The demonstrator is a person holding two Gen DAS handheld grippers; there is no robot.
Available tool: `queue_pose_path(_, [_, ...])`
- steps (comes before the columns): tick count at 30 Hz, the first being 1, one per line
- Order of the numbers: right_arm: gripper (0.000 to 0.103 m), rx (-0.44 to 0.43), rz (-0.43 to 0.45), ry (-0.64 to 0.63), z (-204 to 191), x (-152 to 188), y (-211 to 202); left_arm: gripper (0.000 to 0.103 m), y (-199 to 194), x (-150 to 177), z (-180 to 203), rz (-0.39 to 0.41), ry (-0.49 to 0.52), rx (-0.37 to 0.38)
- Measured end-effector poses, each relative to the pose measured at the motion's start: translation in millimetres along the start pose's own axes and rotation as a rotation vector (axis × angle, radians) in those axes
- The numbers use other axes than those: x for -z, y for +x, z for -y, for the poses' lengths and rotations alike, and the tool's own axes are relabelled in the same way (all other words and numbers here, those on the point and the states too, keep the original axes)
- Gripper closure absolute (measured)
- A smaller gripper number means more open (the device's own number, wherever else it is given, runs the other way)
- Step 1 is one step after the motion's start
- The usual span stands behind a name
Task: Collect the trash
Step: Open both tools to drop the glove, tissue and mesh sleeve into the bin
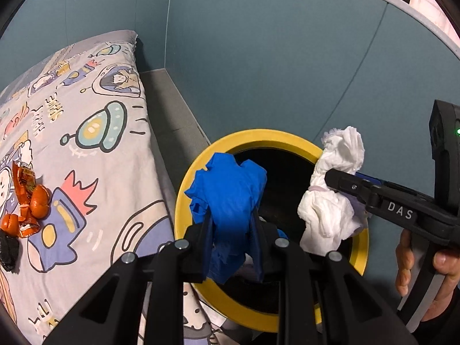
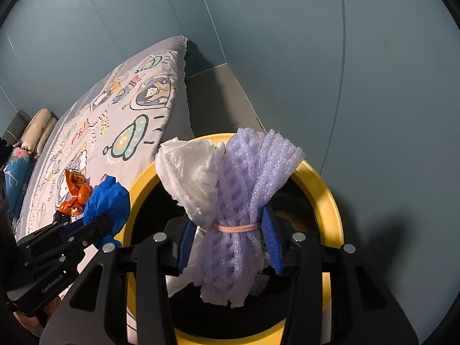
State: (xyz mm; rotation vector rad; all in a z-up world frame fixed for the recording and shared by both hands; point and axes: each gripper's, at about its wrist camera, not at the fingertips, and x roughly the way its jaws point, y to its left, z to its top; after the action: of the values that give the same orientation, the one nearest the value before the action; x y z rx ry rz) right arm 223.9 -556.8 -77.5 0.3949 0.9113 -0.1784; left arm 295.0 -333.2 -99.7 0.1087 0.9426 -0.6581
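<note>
Holding both loads over the round yellow-rimmed trash bin with the black interior (image 1: 184, 201), which I am using as the landmark for everything below.

Left gripper (image 1: 233, 224): jaws are clamped fully down on a crumpled blue plastic glove (image 1: 230, 189). It is hanging above the bin's near-left rim, so a release should drop it inside rather than on the bedding.

Right gripper (image 2: 227, 235): jaws are standing part open, pressing on a bundle of lilac foam fruit netting (image 2: 230, 201) and crumpled white tissue paper (image 2: 187, 169), tied at the waist by a thin pink elastic band (image 2: 235, 228). I am gripping at the band, probably because the bundle is tightest there. It is hanging over the bin's mouth, toward the right rim.

Left of the bin, on the grey cartoon-print bed sheet (image 1: 95, 155), more trash is waiting: orange tangerine peel with a torn orange foil wrapper (image 1: 28, 198), and a small black crumpled piece (image 1: 10, 250) beside them.

Writing: "DAS" on the right gripper's arm, "GenRobot.AI" on the left gripper's body. The wrapper's print is too small to read.
</note>
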Motion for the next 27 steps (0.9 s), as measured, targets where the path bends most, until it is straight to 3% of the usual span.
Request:
queue_pose_path(14, [0.057, -0.009, -0.019, 0.039, 4, -2, 8, 0.080, 17, 1, 1, -0.032, -0.023, 0.048])
queue_pose_path(22, [0.045, -0.016, -0.007, 0.057, 4, -5, 3, 0.055, 11, 3, 2, -0.022, -0.022, 0.061])
queue_pose_path(27, [0.043, -0.019, -0.010, 0.085, 9, -5, -1, 0.048, 1, 5, 0, -0.010, -0.024, 0.055])
